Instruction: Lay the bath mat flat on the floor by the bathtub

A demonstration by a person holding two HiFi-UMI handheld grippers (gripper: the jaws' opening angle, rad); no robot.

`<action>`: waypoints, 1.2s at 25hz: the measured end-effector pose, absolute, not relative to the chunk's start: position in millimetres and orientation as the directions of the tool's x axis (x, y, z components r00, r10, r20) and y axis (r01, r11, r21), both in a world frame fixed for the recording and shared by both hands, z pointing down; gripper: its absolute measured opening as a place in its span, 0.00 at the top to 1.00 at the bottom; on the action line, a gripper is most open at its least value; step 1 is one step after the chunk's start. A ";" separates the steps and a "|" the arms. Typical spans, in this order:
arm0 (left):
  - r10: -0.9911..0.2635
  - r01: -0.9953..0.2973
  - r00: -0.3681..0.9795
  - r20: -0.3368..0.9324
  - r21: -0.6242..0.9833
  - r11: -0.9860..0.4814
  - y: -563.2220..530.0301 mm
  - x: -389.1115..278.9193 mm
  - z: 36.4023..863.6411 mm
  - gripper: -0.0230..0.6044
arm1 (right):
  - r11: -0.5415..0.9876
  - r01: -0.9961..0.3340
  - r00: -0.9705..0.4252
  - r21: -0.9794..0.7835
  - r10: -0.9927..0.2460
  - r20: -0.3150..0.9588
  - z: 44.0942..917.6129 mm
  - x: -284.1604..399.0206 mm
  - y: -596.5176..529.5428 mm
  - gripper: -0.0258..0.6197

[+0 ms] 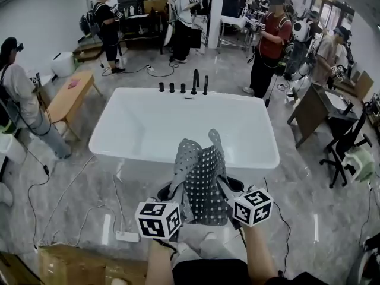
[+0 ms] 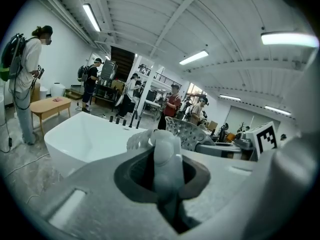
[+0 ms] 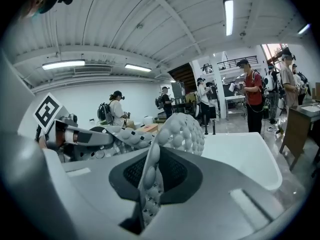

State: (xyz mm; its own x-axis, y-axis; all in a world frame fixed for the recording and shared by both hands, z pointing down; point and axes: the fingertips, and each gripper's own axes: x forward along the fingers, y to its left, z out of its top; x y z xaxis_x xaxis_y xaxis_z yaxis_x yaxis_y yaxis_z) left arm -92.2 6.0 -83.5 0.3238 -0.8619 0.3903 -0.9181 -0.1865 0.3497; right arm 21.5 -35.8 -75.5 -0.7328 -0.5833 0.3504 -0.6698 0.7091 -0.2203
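Bath mat held off the floor, bunched and hanging in front of the near long rim of the bathtub, above the strip of floor between tub and person. Clamped at two places along its upper edge: left gripper pinching a folded bit on the left, right gripper nipped tight on the right, both pairs of jaws closed down to the thickness of the sheet. Looks like a soft rubbery sheet, studded with round bumps on one face and dotted with holes — limp, sagging and folding on itself between the two holds, one loose fold standing up above the jaws. Probably light, yet floppy enough to crease or double under while being lowered. Likely grippy against the pads, so little risk of sliding out. Best taken near the two upper corners and spread well apart to pull it taut, then laid down from the edge nearest the tub wall. Not yet flat and not yet touching the floor — judged to be at the lowering stage. Worth minding: what looks like a white power strip with its cable on the floor near the left side.
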 end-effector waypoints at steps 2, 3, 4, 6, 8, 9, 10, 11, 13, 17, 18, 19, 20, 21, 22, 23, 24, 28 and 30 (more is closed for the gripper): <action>-0.863 -0.929 0.301 0.406 0.329 -0.170 6.3 -91.4 -85.9 0.91 | 0.725 -0.642 -0.761 -0.252 -0.562 0.323 -75.1 18.3 -36.3 0.93; -0.863 -0.936 0.288 0.414 0.313 -0.162 7.3 -90.2 -87.5 0.91 | 0.729 -0.629 -0.774 -0.270 -0.552 0.311 -73.7 18.3 -35.5 0.93; -0.865 -0.943 0.273 0.422 0.294 -0.154 7.8 -89.1 -89.7 0.91 | 0.732 -0.619 -0.782 -0.285 -0.544 0.302 -72.4 19.1 -35.7 0.93; -0.866 -0.956 0.244 0.437 0.257 -0.140 6.7 -87.5 -95.5 0.91 | 0.733 -0.606 -0.794 -0.308 -0.534 0.290 -71.9 22.1 -38.1 0.93; -0.867 -0.963 0.222 0.446 0.242 -0.122 3.0 -86.1 -100.9 0.91 | 0.735 -0.595 -0.802 -0.325 -0.524 0.285 -73.4 28.3 -41.6 0.93; -0.869 -0.963 0.212 0.447 0.245 -0.109 0.1 -85.3 -103.0 0.91 | 0.737 -0.591 -0.805 -0.327 -0.519 0.287 -74.5 33.0 -44.0 0.93; -0.870 -0.964 0.202 0.449 0.249 -0.095 -2.9 -84.5 -104.6 0.91 | 0.740 -0.588 -0.808 -0.326 -0.514 0.289 -75.4 37.9 -46.3 0.93; -0.870 -0.965 0.192 0.453 0.248 -0.084 -5.3 -83.6 -105.2 0.91 | 0.742 -0.585 -0.810 -0.329 -0.511 0.289 -75.5 42.9 -48.2 0.93; -0.867 -0.968 0.185 0.464 0.237 -0.080 -9.6 -78.1 -103.4 0.91 | 0.734 -0.584 -0.812 -0.347 -0.512 0.282 -73.4 55.2 -54.1 0.93; -0.857 -0.961 0.212 0.470 0.258 -0.097 -16.5 -58.1 -91.6 0.91 | 0.711 -0.577 -0.816 -0.402 -0.518 0.256 -69.5 81.5 -66.5 0.93; -0.852 -0.959 0.222 0.474 0.266 -0.102 -17.8 -53.5 -87.7 0.91 | 0.707 -0.577 -0.816 -0.408 -0.521 0.251 -69.3 86.5 -67.7 0.93; -0.847 -0.957 0.230 0.479 0.271 -0.107 -19.6 -49.1 -84.1 0.91 | 0.705 -0.582 -0.812 -0.406 -0.525 0.253 -68.3 91.0 -68.6 0.93; -0.842 -0.955 0.238 0.483 0.273 -0.113 -22.1 -44.8 -80.7 0.91 | 0.701 -0.590 -0.807 -0.401 -0.530 0.259 -66.3 95.1 -70.2 0.93; -0.838 -0.954 0.245 0.487 0.273 -0.120 -25.3 -40.5 -77.4 0.91 | 0.697 -0.597 -0.802 -0.398 -0.535 0.266 -63.6 98.9 -72.2 0.93; -0.834 -0.953 0.253 0.491 0.273 -0.129 -28.5 -36.7 -73.9 0.91 | 0.691 -0.603 -0.797 -0.399 -0.539 0.271 -60.2 102.4 -74.2 0.93; -0.829 -0.952 0.262 0.495 0.274 -0.137 -31.6 -33.9 -70.1 0.91 | 0.683 -0.609 -0.792 -0.403 -0.544 0.276 -56.3 105.1 -75.7 0.93; -0.823 -0.950 0.271 0.499 0.276 -0.146 -34.4 -32.6 -66.4 0.91 | 0.674 -0.617 -0.786 -0.407 -0.550 0.282 -52.2 106.9 -77.0 0.93; -0.797 -0.944 0.301 0.524 0.280 -0.172 -43.1 -38.4 -53.3 0.92 | 0.635 -0.648 -0.760 -0.420 -0.570 0.311 -38.0 105.9 -85.6 0.93; -0.783 -0.940 0.314 0.537 0.292 -0.177 -43.1 -46.9 -45.8 0.92 | 0.613 -0.658 -0.751 -0.438 -0.578 0.320 -32.4 99.8 -88.1 0.93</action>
State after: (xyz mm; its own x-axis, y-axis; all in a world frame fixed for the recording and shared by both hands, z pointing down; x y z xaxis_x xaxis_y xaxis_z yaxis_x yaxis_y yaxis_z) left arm -46.9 -43.1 -45.8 0.3145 -0.7830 0.5368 -0.9398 -0.1773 0.2921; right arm 99.8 -88.1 -32.4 -0.7509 -0.5776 0.3200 -0.6579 0.6129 -0.4376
